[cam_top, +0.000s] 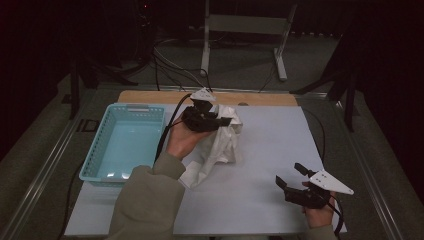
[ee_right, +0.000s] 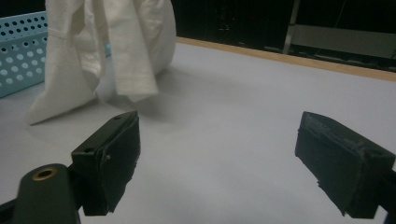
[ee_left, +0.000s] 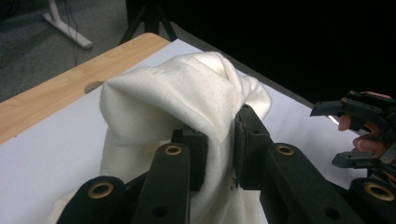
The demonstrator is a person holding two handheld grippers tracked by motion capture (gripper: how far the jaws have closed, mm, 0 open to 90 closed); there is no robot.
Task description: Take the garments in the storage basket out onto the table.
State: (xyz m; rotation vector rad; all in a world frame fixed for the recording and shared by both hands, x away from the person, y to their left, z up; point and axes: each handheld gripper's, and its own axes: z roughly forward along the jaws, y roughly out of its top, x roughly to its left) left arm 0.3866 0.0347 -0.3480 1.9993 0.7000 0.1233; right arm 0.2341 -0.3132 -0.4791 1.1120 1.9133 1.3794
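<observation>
Between the two black jaws of my left hand-held gripper [ee_left: 219,154] sits a fold of soft, cream-white cloth [ee_left: 187,98], a matte woven fabric with a slightly fuzzy nap. The jaws are closed tight on that fold, with only the pinched cloth between the pads. Above the jaws the cloth bunches into a rounded hump; below them it hangs in loose creased drapes, and its lower end trails onto the pale grey-white sheet covering the bench [cam_top: 265,165]. In the right gripper view a hemmed edge of the cloth [ee_right: 116,46] shows, hanging just off the sheet.

To the left of my left hand-held gripper [cam_top: 202,119] stands a light blue plastic basket [cam_top: 100,150], rectangular, with perforated walls and a smooth floor; it lies just beside the hanging cloth, with my left hand and sleeve between the two. Past the gripper, a bare strip of light wooden bench top [cam_top: 150,96] runs along the far edge, with a round hole in it.

My right hand-held gripper [cam_top: 292,177] is well apart from the cloth, down toward my near right corner of the bench. Its jaws stand wide open with nothing between them, their dark rubbery pads [ee_right: 116,154] blocky and rough at the edges, above the bare sheet.
</observation>
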